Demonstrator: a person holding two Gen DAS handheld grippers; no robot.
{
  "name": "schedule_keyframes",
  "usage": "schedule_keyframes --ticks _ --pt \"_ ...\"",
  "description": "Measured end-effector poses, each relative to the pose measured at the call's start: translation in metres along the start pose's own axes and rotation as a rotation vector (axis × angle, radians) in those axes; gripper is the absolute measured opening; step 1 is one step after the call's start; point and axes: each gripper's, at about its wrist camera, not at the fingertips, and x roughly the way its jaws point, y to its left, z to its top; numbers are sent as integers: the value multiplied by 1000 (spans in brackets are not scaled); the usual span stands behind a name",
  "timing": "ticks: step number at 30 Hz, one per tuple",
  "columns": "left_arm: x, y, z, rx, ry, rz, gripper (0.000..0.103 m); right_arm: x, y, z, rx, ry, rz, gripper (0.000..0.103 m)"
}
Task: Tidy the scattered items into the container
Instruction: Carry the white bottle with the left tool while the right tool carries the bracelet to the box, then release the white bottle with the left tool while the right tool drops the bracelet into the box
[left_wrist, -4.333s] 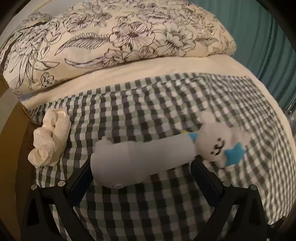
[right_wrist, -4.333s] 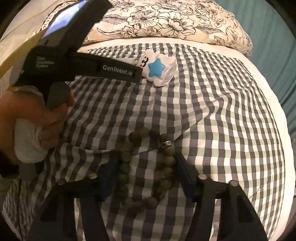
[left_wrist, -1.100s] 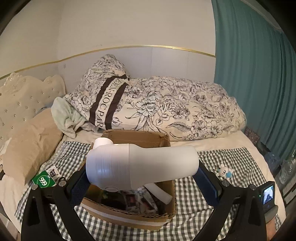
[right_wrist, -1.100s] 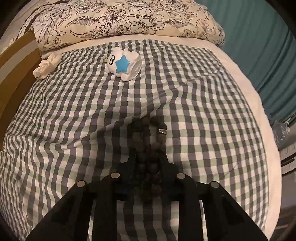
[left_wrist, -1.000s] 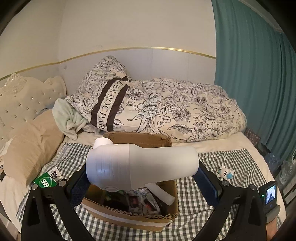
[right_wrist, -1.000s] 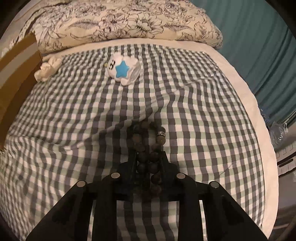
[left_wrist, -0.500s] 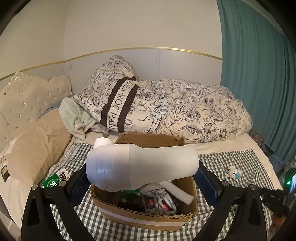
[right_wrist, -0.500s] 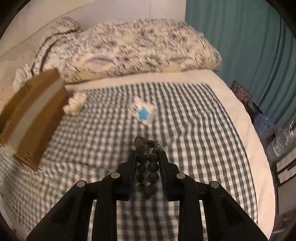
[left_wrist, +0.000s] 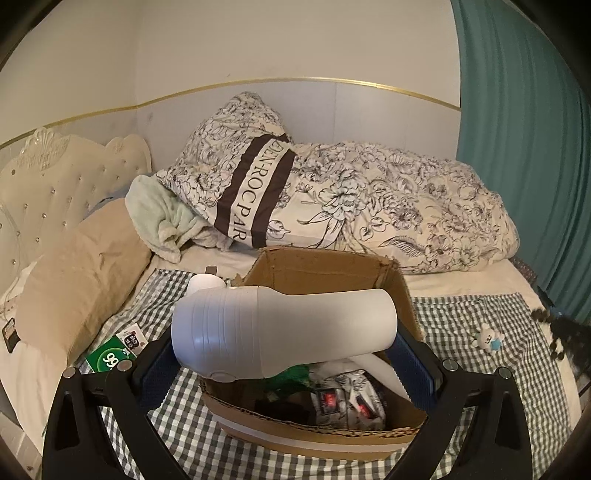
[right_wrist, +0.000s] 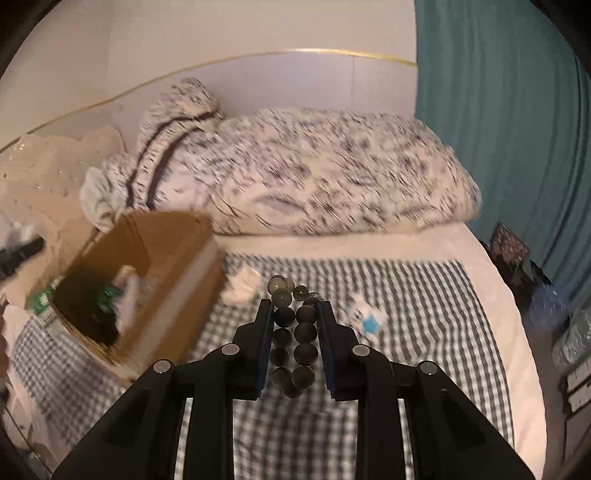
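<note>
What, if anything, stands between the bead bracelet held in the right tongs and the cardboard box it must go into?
Nothing visible does. The right tongs hold the bead bracelet above the checked blanket, with the open cardboard box ahead to the left. A crumpled white tissue lies low beside the box, under that path.

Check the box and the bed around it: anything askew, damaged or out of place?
The cardboard box has a ragged, torn front rim. A green packet, a crumpled tissue and a small cloud toy lie loose on the checked blanket. Both claws hold their items squarely.
</note>
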Motion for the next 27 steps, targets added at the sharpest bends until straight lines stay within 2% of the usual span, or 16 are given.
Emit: schedule_keyframes --ticks 8,17,21,27 --pt "26 9 -4 11 56 0 102 1 61 33 -53 -60 73 23" --pt "44 22 -10 13 96 8 102 18 130 52 -117 -69 169 23" --pt "50 25 -11 33 122 -3 102 29 160 53 -149 -68 210 23" --pt "67 27 -15 66 164 9 102 52 188 42 -201 -12 256 23"
